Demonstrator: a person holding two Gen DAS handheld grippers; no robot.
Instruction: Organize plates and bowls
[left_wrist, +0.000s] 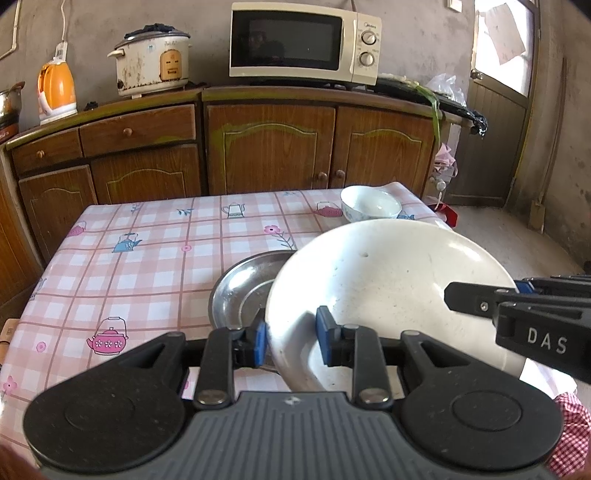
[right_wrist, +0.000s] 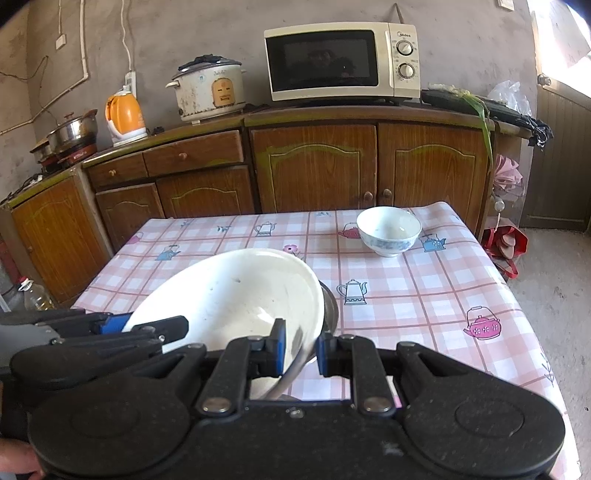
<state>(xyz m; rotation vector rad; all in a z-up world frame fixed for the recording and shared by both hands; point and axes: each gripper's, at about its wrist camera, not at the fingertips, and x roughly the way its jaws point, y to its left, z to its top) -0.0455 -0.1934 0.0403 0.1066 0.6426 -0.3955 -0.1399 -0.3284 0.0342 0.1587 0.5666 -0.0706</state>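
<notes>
- Left gripper (left_wrist: 291, 341) tilts downward, its blue pads clamped on the white plate's (left_wrist: 384, 284) near rim at 6 o'clock.
- Right gripper (right_wrist: 300, 347) tilts likewise, pinching the opposite rim.
- Plate tilted over steel dish (left_wrist: 243, 295), hiding most of it; blue-patterned bowl (right_wrist: 388, 229) at 1 o'clock on the table (right_wrist: 424, 295).

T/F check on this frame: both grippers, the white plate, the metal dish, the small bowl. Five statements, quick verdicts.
1. Both grippers grip the white plate. True: left gripper and right gripper each clamp its rim.
2. The white plate lies flat on the table. False: it is tilted, held up.
3. A metal dish sits under the plate. True.
4. The small bowl is stacked in the metal dish. False: it stands alone at the table's far side.
5. The microwave door is open. False: it is closed.
</notes>
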